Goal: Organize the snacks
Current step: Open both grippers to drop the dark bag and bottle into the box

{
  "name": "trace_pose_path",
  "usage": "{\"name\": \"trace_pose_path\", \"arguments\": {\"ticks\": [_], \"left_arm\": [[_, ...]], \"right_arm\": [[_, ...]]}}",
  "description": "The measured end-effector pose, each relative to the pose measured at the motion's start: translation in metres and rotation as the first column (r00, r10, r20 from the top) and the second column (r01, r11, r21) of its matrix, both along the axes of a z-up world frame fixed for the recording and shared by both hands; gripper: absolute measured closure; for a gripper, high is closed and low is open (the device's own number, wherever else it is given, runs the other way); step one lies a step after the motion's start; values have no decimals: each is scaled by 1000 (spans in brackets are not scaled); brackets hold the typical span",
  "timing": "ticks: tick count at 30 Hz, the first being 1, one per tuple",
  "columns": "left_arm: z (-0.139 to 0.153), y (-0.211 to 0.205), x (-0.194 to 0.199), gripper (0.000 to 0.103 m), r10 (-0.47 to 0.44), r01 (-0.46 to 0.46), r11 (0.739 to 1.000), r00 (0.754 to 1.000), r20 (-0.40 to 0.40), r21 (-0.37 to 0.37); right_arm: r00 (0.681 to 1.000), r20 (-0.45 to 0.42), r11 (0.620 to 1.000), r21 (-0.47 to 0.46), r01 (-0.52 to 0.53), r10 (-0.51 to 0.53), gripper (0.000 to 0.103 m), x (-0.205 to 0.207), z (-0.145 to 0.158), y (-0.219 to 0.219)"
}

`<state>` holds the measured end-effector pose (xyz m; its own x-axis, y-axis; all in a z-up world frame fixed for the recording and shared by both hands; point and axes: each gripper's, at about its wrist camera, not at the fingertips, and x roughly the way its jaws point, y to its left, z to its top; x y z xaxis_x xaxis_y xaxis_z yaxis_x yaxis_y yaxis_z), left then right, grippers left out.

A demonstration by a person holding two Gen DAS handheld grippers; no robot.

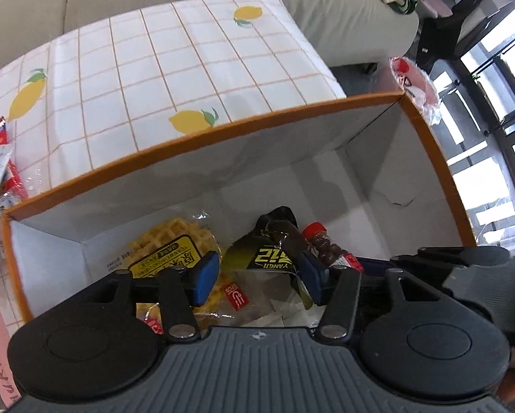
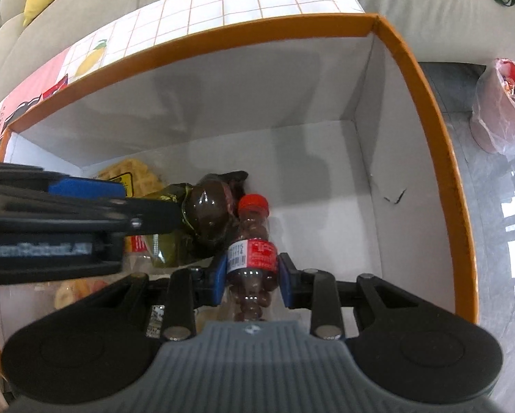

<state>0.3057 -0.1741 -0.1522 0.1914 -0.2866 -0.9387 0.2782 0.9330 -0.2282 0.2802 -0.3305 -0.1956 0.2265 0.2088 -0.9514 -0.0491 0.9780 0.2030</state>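
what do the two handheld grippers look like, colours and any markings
Both match: a ribbed grey body with a small emblem, two round black discs, and black linkage arms with silver pivot pins ending in blue pads. That goes for the left gripper and the right gripper. White lettering runs along the left one's side, too blurred to read.

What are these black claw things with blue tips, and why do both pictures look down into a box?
They are hand-held grippers, one in each of a person's hands, each carrying its own camera looking along its fingers. Both views look into a white box with an orange rim. The right gripper is shut on a small clear bottle of brown candies with a red cap. The left gripper is open above a black and yellow snack packet, beside a wrapped waffle.
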Motion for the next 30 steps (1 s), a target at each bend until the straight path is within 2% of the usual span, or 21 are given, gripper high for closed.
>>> {"name": "trace_pose_path", "arguments": {"ticks": [6,16,17,20,26,30], "left_arm": [[28,13,-16,40,1,-6,999,995,104,43],[44,32,-32,40,22,-29,998,993,119,56],[45,34,-33,40,28,-33,998,993,113,48],[50,41,-39,40,38,-41,999,994,106,25],[67,55,-57,40,42,-40,999,993,114,-22],[83,70,-74,40,54,-46,997,987,154,-54]], "right_arm": [[999,26,999,-32,35,-34,74,10,-2,2],[998,4,998,-23,59,-59,68,16,-7,11],[998,5,998,-23,61,-60,68,16,-6,11],[998,16,998,-39,59,-58,59,13,0,10],[997,53,995,-80,60,-56,58,-3,17,14],[993,100,993,-92,71,-62,55,-19,31,25]]}}
